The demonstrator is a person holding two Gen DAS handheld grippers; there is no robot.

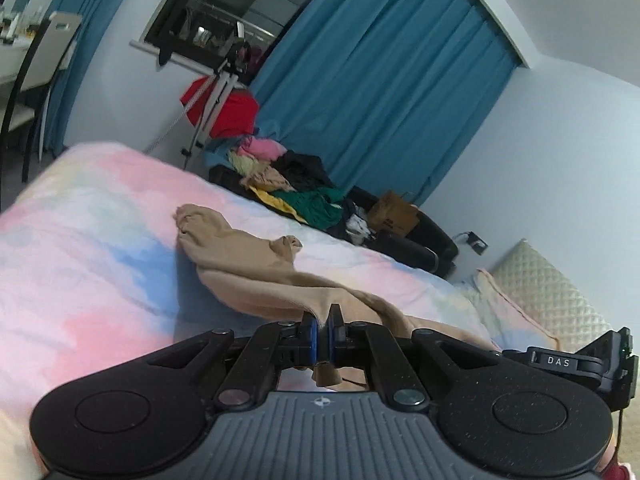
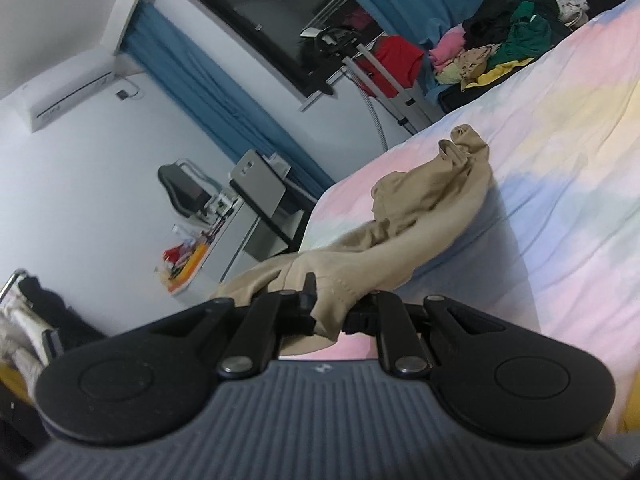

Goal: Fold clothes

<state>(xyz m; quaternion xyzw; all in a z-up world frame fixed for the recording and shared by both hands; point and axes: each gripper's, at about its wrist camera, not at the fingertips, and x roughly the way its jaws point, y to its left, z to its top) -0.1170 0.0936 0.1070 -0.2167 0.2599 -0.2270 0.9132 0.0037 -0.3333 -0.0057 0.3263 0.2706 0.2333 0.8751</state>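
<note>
A beige garment [image 1: 256, 268] lies stretched and twisted across the pastel bedsheet [image 1: 92, 240]. My left gripper [image 1: 322, 320] is shut on one end of it, and a bit of cloth hangs below the closed fingers. In the right wrist view my right gripper [image 2: 330, 300] is shut on the other end of the same beige garment [image 2: 420, 216], which drapes over the fingers and lifts off the bedsheet [image 2: 560, 184]. The right gripper's body also shows at the right edge of the left wrist view [image 1: 592, 360].
A pile of mixed clothes [image 1: 296, 184] lies on dark luggage past the bed's far side, in front of blue curtains [image 1: 384, 80]. A tripod [image 1: 212, 100] with a red cloth stands by the window. A quilted headboard [image 1: 548, 292] stands right. A desk and chair [image 2: 256, 196] stand beyond the bed.
</note>
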